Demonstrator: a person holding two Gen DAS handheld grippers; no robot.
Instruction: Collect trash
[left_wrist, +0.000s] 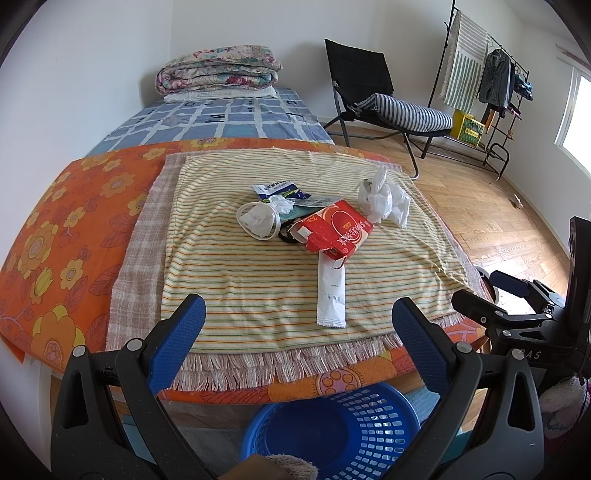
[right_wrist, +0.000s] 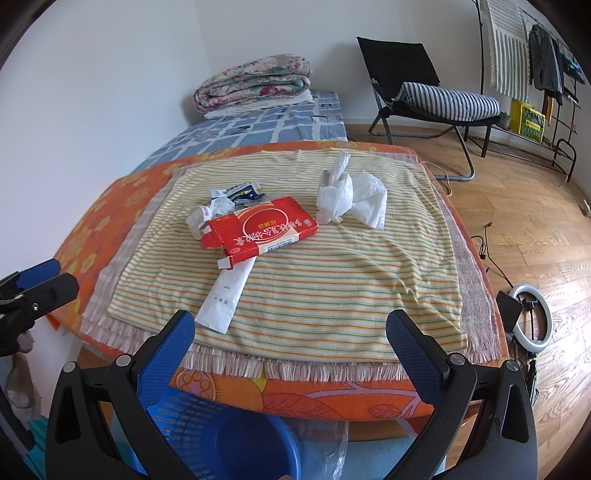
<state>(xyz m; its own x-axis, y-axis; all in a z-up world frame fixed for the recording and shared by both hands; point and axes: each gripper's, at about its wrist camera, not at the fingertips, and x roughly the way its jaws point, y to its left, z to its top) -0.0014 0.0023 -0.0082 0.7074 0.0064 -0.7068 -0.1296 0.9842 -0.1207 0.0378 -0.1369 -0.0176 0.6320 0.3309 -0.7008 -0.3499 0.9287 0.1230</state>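
Jaws spread and empty, the left gripper (left_wrist: 295, 332) and right gripper (right_wrist: 290, 343) hover before a striped cloth (right_wrist: 332, 280) where a flattened red carton (right_wrist: 258, 230), likely light and stiff, invites an edge pinch.

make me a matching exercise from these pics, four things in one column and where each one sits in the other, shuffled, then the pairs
Things
1. red carton
2. long white sachet
3. crumpled white plastic bag
4. blue basket

Places
A. on the floor below the near table edge
B. on the striped cloth, apart from the pile, toward the chair side
C. partly tucked under the red carton, pointing toward the near edge
D. in the middle of the striped cloth, lying over one end of the sachet

Pairs: 1-D, 2-C, 3-B, 4-A
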